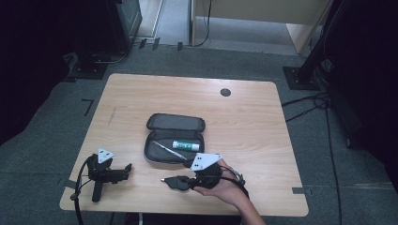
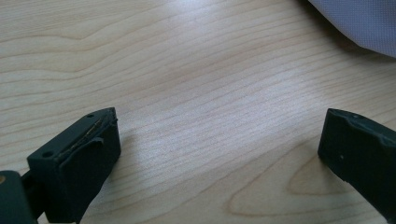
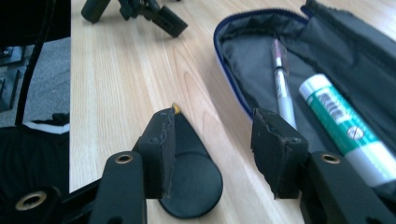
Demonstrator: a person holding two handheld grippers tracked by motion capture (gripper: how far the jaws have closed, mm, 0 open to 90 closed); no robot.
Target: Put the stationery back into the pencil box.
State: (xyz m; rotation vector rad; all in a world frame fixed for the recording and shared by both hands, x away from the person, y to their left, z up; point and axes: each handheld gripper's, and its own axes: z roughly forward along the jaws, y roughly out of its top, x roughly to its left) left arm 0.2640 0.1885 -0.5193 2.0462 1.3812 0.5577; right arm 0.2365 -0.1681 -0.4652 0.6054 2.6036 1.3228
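Altogether, one open dark grey fabric zip case [image 1: 174,138] lies mid-way across the pale wooden table [image 1: 253,122], holding two things: one silver pen [image 3: 283,91] and one white glue stick with a green label [image 3: 345,127]. One small black teardrop-shaped object with a brass tip [image 3: 191,175] rests on the wood just beside the case, under the right gripper [image 3: 212,135], whose jaws stand spread and empty in one hand [image 1: 224,189]. Well apart at the table's near left corner, the left gripper [image 1: 126,168] lies unheld, its jaws wide apart.

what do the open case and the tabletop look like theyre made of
The case looks like soft woven fabric, dark grey and matte: its lining wrinkles and the edge is blue-piped. The tabletop shows pale wood grain with a smooth, slightly glossy sheen; whether solid wood or laminate cannot be told.
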